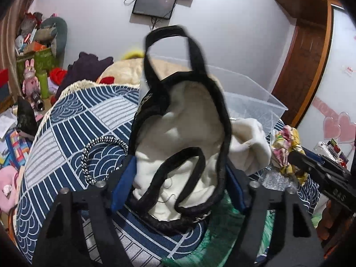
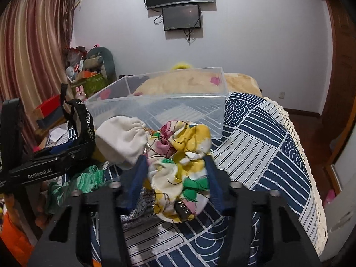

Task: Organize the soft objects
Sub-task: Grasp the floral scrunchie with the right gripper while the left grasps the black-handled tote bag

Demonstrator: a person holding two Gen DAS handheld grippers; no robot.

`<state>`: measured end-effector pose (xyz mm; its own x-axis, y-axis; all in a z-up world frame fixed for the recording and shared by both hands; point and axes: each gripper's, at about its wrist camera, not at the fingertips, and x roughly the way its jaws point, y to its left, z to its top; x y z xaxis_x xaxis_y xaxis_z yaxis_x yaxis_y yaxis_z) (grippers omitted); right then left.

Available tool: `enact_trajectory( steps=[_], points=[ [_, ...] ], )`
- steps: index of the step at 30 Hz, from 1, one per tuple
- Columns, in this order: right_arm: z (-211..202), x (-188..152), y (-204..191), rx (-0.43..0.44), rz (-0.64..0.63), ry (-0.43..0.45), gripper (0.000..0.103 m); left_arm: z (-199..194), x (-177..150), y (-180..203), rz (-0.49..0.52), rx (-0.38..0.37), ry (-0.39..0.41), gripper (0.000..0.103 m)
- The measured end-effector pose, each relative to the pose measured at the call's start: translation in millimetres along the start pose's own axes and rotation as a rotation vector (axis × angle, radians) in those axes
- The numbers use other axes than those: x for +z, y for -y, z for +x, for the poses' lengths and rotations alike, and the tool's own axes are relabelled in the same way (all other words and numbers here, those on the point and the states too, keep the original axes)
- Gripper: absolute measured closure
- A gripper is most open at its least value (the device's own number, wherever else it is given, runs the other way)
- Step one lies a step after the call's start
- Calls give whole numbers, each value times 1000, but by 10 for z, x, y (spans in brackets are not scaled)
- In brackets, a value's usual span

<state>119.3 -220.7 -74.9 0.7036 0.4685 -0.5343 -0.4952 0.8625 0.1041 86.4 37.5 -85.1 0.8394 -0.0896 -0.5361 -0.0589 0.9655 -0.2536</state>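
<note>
Gripping a black-trimmed cream bag [image 1: 184, 138] between its blue pads, the left gripper [image 1: 180, 178] held it lifted above the blue patterned bedspread [image 1: 73, 133], handles flopping toward 12 o'clock. The right gripper [image 2: 175, 178] had its fingers clamped on a crumpled floral cloth [image 2: 180, 166]. A white pouch [image 2: 122, 142] lay touching that cloth at its 10 o'clock. A clear plastic bin [image 2: 220, 111] sat on the bed at 12 o'clock, just behind both, and green fabric [image 2: 82, 182] lay at 9 o'clock
</note>
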Motion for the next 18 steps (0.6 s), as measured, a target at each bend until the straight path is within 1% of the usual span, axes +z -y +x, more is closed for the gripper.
enact_trajectory(
  steps=[2,3,5,6,7,8,10,14,18],
  points=[
    [-31,9,21,-5,12,11,74,-56,-6,26,12,-2,17,45],
    [-30,28,31,-4,18,14,77,-81,-2,35,16,-7,24,48],
    [-52,35,52,-2,28,25,91,-124,4,54,19,-7,32,59],
    [-62,39,59,-7,28,34,92,-139,11,57,23,-9,35,62],
    [-61,53,56,-14,23,41,93,-155,22,53,25,-13,38,70],
    [-75,56,42,-22,14,49,94,-169,28,52,26,-20,39,82],
    [-97,70,11,-25,2,61,94,-207,39,70,26,-29,45,90],
    [-143,110,-9,-25,-2,85,94,-336,58,118,50,1,84,93],
    [-224,160,12,-30,13,115,94,-467,98,117,40,-9,119,94]
  ],
)
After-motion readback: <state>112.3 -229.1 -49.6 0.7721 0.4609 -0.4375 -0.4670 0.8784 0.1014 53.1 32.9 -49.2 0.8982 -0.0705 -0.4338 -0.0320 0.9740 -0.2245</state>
